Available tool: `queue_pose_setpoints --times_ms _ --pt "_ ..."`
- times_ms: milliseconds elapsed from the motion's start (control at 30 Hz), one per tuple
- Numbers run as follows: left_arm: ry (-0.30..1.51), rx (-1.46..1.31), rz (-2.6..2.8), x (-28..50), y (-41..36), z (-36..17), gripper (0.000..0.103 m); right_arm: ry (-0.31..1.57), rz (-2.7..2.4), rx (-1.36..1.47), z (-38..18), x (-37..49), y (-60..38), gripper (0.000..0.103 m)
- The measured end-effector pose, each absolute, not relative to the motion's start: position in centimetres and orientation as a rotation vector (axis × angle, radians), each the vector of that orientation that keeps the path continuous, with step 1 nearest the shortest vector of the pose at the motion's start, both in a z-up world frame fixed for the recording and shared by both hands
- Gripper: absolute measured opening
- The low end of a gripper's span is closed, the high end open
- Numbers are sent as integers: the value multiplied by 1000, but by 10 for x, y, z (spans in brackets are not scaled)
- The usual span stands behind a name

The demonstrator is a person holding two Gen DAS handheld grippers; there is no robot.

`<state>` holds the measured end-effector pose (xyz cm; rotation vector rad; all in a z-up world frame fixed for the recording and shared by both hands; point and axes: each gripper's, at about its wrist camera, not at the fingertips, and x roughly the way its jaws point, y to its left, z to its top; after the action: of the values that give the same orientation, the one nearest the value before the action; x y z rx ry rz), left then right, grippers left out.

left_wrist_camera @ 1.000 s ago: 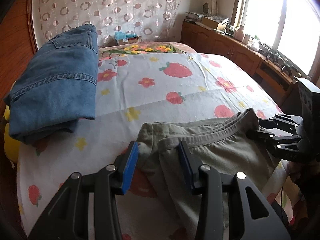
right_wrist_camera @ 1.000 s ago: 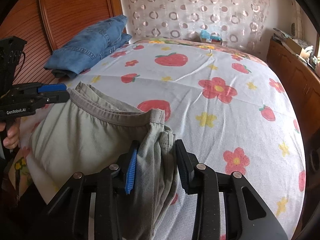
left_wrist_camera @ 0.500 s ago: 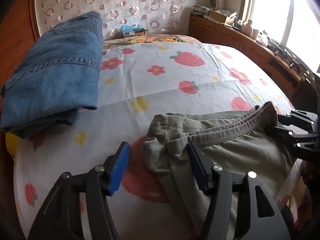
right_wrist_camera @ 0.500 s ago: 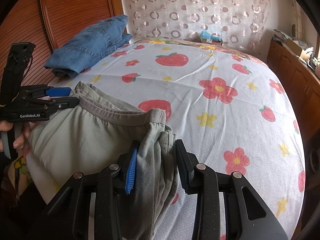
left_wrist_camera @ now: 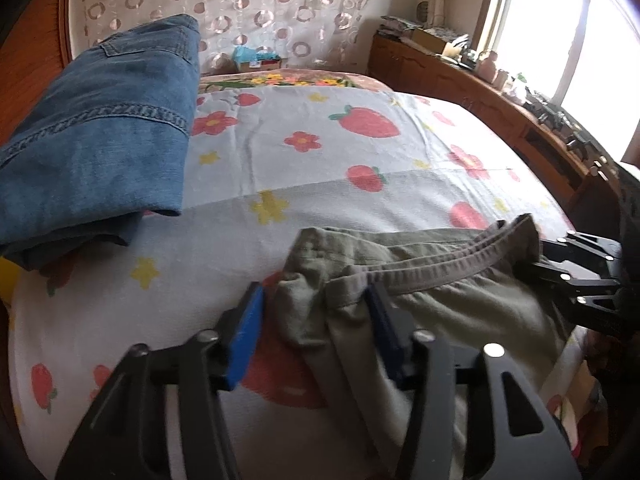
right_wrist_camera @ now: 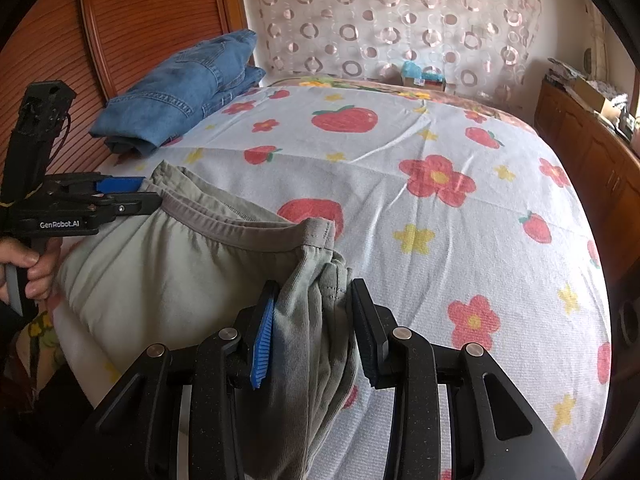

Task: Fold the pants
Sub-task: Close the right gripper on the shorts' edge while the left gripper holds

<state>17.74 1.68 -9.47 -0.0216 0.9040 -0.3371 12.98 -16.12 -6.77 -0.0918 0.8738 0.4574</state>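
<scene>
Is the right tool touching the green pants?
Touching. The right wrist view shows the right tool with a bunch of the green pants gathered between its pads, cloth pressed against both.

Olive pants (right_wrist_camera: 168,280) legs running off the frame bottom; windowsill clutter (left_wrist_camera: 552,112) too small to ID; left hand (right_wrist_camera: 30,270) getting cropped at the edge.

A bed (right_wrist_camera: 460,240) carries everything, covered by a pale sheet (left_wrist_camera: 320,168) printed with strawberries and flowers. Olive-green pants (right_wrist_camera: 168,280) lie bunched on its near edge, right at the tool tips. Folded blue jeans (left_wrist_camera: 100,140) rest farther off, ahead and left, near the wooden headboard (right_wrist_camera: 152,20).
</scene>
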Motion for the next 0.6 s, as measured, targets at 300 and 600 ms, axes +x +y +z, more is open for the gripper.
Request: queue_pose_setpoints --times_ms 300,600 --pt "873 -64 -390 162 12 -85 12 873 503 -56 -67 126 -162 14" --pt "756 -46 -406 133 5 -47 9 800 492 -40 -50 112 -163 12"
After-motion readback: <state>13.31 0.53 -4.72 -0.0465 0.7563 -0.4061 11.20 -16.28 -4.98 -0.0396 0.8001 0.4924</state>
